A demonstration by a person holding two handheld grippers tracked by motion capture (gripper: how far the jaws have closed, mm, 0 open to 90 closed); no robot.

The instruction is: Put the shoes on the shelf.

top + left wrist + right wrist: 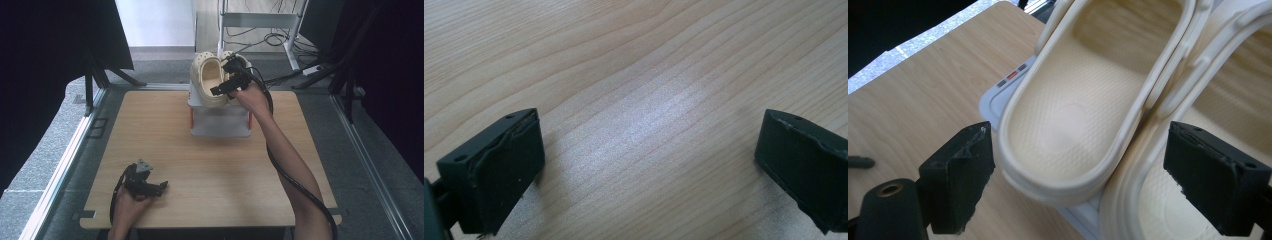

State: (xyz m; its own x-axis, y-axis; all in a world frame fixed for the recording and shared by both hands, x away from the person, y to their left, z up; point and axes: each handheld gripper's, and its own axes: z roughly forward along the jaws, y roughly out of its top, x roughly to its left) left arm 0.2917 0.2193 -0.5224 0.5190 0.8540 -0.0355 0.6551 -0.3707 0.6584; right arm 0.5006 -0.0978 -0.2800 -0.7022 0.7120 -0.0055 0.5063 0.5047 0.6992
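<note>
High view: cream clogs (210, 80), toes away, lengthwise; right claw (223, 89) spread astride heel.

Wooden table (150, 150) stands on grey speckled floor (55, 145); black curtains (40, 50) flank both sides; metal frame (260, 20) and loose cables (270, 37) behind.

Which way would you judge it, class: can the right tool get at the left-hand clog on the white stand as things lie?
Probably yes. The right tool is open, its jaws either side of the left-hand clog at its heel end, with nothing between them. The neighbouring clog presses close, crowding one jaw.
</note>
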